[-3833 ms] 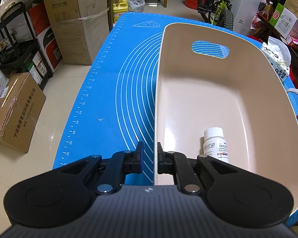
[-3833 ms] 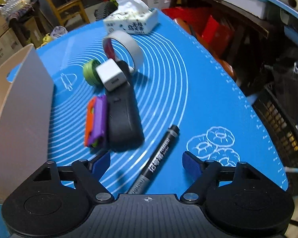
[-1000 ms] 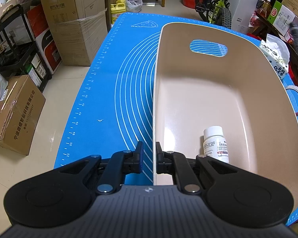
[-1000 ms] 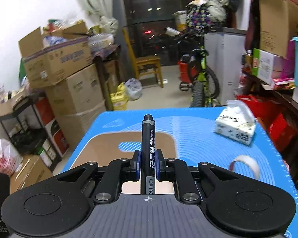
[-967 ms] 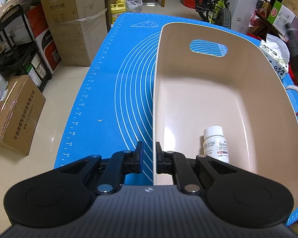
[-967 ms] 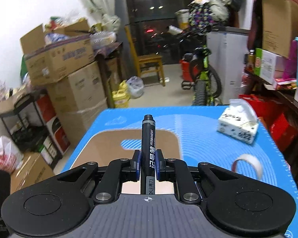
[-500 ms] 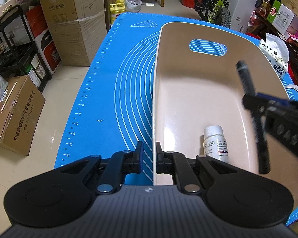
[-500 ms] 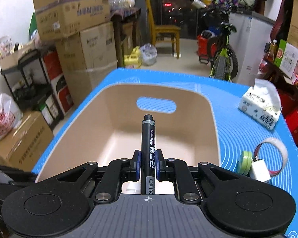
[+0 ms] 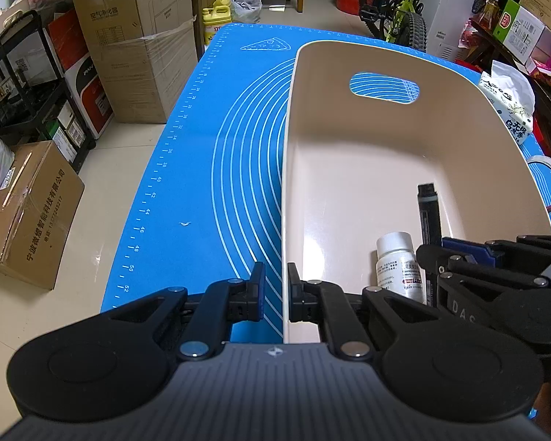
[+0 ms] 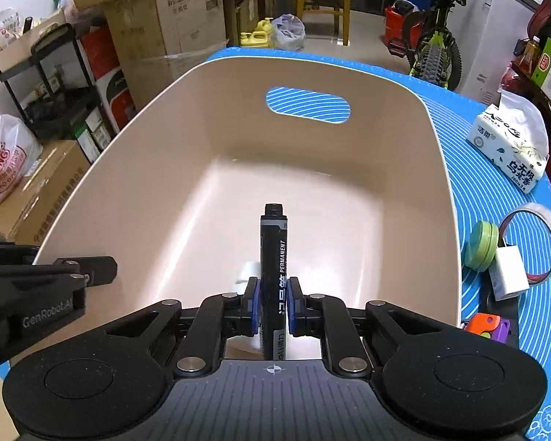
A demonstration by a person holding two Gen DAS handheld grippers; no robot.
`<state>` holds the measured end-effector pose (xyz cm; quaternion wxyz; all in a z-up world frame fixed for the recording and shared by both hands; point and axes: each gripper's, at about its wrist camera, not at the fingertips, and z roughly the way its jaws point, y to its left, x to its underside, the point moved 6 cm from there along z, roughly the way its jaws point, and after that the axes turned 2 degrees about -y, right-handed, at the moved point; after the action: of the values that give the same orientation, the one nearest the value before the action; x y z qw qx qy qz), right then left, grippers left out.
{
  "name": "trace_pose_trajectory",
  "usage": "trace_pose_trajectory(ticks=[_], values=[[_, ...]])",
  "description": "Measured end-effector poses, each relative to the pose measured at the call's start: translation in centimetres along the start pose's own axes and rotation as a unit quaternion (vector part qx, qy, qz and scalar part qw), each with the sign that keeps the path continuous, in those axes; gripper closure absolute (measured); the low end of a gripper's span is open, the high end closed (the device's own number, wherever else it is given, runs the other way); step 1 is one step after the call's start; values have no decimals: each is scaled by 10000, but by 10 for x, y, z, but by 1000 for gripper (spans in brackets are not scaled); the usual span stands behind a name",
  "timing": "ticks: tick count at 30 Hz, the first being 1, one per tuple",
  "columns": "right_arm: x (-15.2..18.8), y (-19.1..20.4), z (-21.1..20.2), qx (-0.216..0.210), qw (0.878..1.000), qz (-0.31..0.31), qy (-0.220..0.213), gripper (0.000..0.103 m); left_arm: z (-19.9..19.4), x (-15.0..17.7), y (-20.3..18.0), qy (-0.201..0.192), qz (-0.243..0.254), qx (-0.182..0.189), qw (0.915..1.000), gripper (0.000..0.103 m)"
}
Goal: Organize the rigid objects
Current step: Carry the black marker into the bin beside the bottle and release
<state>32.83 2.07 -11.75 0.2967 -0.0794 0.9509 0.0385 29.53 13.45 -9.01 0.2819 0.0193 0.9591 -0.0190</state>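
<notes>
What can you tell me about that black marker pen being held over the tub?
The black marker is a thick pen with a grey band near its far end and white print reading PERMANENT along its barrel. It looks like plastic. The right gripper is shut on its lower half, blue pads pressing each side, so it points forward and down into the beige tub. It hangs above the tub's floor, next to a white pill bottle.

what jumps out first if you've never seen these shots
A black marker clamped upright in the right gripper, poised over a big beige bin on the blue mat. The left gripper pinches the bin's near rim, and a white bottle stands inside beside the marker.
</notes>
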Motion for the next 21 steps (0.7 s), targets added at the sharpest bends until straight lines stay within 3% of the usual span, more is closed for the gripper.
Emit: trace_pose_trajectory(ticks=[4, 8, 13, 15, 21], values=[[0, -1, -1, -44, 10000, 45, 52, 78, 0, 0, 0, 0, 2, -3, 10000, 91], [-3, -4, -8, -4, 9999, 59, -144, 42, 0, 0, 0, -1, 1, -2, 10000, 91], [-10, -12, -24, -58, 9988, 211, -447, 37, 0, -1, -1, -3, 7, -7, 10000, 91], [-14, -13, -32, -37, 9980, 212, -591, 26, 0, 0, -1, -2, 7, -5, 10000, 91], [-26, -24, -59, -9, 9944, 244, -1025, 14, 0, 0, -1, -1, 9, -8, 10000, 91]])
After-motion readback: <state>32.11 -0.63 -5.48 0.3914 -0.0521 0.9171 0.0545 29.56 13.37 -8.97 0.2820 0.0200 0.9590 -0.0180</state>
